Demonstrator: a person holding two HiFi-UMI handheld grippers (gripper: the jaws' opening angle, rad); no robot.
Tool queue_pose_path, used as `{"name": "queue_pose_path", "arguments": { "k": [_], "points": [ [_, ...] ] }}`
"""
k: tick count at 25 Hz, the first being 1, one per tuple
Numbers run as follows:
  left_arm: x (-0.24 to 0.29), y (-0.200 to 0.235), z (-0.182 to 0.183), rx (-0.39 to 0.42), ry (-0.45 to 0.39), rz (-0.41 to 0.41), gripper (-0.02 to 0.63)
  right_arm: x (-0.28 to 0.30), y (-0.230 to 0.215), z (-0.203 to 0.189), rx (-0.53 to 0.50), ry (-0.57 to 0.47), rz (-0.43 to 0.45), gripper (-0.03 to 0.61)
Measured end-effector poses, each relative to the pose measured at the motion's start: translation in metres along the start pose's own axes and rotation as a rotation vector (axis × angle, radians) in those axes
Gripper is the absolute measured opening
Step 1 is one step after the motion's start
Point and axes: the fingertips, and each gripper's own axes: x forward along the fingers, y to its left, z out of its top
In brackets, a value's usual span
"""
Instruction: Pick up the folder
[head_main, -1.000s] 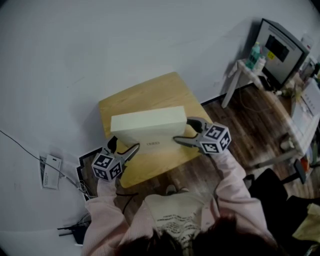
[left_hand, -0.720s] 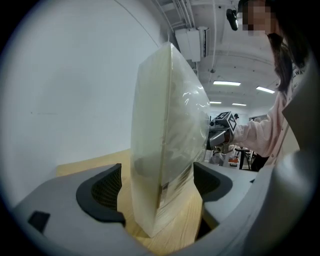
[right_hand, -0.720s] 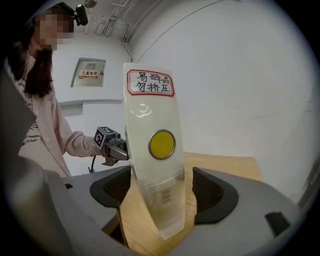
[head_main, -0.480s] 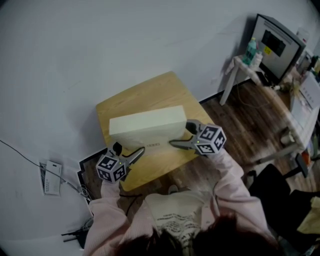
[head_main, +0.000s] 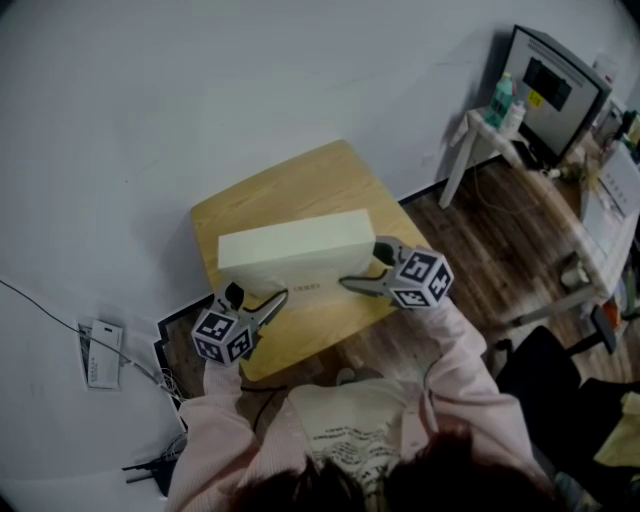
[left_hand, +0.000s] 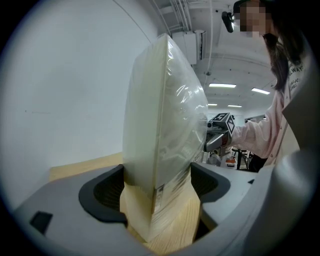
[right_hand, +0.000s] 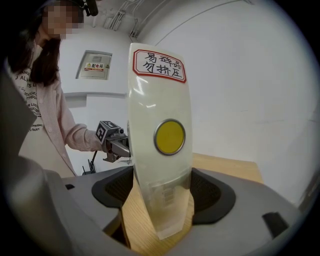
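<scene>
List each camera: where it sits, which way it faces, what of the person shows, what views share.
Head view: on the head, looking steeply down at the folder on the table; shows both sleeves, left gripper, right gripper.
Left gripper view: rides that gripper, looking along its jaws, which have just been closing onto the folder's end; shows the person beyond.
Right gripper view: same from the opposite end, jaws likewise just closing onto the folder.
Shared: each gripper view sees the other gripper past the folder.
</scene>
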Motion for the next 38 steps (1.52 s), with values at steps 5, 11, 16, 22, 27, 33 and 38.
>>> {"name": "queue_pose_path", "arguments": {
  "k": [5, 11, 16, 22, 27, 33, 38],
  "points": [
    [0.001, -0.001, 0.001, 0.001, 0.009, 0.007, 0.42, -0.001, -0.001, 0.0, -0.007, 0.0, -0.007, 0.348],
    [0.001, -0.004, 0.006, 0.001, 0.004, 0.018, 0.42, -0.006, -0.002, 0.005, -0.017, 0.002, -0.015, 0.345],
    [-0.003, -0.007, 0.017, 0.005, -0.01, 0.026, 0.419, -0.012, -0.001, 0.016, -0.021, -0.02, -0.017, 0.345],
    [-0.008, -0.011, 0.029, 0.014, -0.029, 0.049, 0.42, -0.018, 0.0, 0.027, -0.033, -0.055, -0.014, 0.345],
    [-0.015, -0.017, 0.049, 0.022, -0.058, 0.07, 0.419, -0.027, 0.001, 0.045, -0.04, -0.098, 0.0, 0.345],
    [-0.032, -0.017, 0.075, 0.011, -0.108, 0.111, 0.419, -0.031, 0.007, 0.075, -0.021, -0.14, 0.021, 0.345],
    [-0.045, -0.046, 0.093, 0.005, -0.157, 0.152, 0.419, -0.06, 0.019, 0.09, -0.042, -0.167, 0.046, 0.345]
  ]
}}
